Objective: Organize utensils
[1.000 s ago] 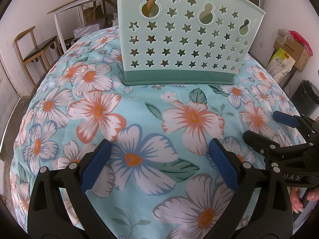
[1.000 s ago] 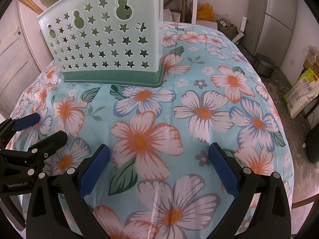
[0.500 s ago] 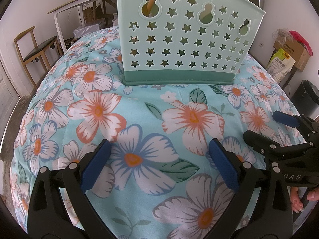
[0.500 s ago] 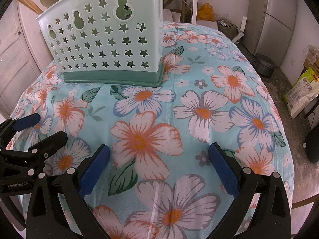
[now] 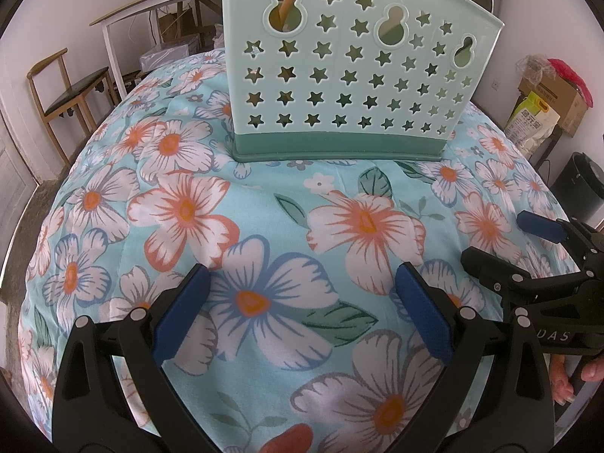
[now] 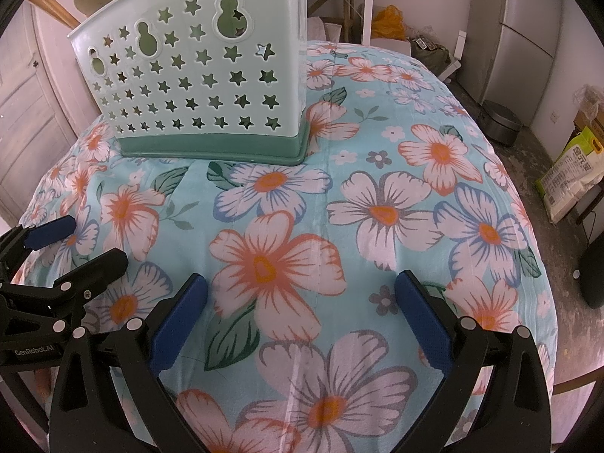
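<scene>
A mint-green utensil holder point(image 5: 351, 71) with star cut-outs stands upright at the far side of the flowered tablecloth point(image 5: 264, 219). Wooden handles point(image 5: 285, 3) show through its holes and stick out above its rim point(image 6: 49, 0). My left gripper point(image 5: 302, 302) hovers open over the cloth, well short of the holder, with nothing between its blue pads. My right gripper point(image 6: 302, 302) is open too, empty, to the right of the left one. Each gripper shows in the other's view: the right gripper point(image 5: 502, 249) and the left gripper point(image 6: 83, 245).
A wooden chair point(image 5: 68, 94) and a white side table point(image 5: 151, 3) stand left of the table. Boxes and a bag point(image 5: 536, 117) and a black bin point(image 5: 581, 188) sit at the right. A fridge point(image 6: 528, 26) and a grain sack point(image 6: 573, 177) are further right. A hand point(image 5: 566, 381) holds the right gripper.
</scene>
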A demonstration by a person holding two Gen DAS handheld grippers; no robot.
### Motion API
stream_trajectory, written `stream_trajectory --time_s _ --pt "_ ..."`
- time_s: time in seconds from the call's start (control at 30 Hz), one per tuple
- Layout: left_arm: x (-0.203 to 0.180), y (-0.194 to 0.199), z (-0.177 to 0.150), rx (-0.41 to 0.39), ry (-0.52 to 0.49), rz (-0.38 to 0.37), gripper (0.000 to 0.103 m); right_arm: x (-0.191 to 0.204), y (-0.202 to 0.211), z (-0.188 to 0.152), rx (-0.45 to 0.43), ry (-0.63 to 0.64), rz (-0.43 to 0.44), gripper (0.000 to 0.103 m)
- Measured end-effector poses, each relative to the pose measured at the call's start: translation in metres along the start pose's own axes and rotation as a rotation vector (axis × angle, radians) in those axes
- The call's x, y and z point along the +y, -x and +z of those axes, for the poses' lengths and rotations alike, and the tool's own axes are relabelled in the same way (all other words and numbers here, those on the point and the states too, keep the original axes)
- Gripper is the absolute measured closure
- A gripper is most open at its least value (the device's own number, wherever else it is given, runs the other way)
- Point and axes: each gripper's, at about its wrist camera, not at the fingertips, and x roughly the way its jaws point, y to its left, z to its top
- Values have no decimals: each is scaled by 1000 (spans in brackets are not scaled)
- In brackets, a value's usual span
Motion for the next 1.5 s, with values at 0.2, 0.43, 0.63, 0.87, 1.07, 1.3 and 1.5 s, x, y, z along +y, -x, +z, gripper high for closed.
stream_trajectory --time_s 0.2,0.43,0.63,0.87,1.07,1.3,1.5 --pt "1 0 0 -6 -3 5 8 -1 -3 2 -1 2 -1 6" --pt "8 11 -3 -56 28 15 8 0 -3 3 -3 6 -8 6" --pt "6 22 -3 -117 28 22 8 3 0 3 -10 13 -21 6" --pt "1 30 4 -122 7 -12 8 2 5 14 5 16 -3 6" --pt "1 39 17 -166 0 28 8 7 10 28 -61 38 -28 6" --pt "0 27 22 -215 0 76 8 15 12 21 -108 55 -74 6" --pt "-4 29 20 -236 -20 66 8 -1 20 16 -136 -35 -100 6"
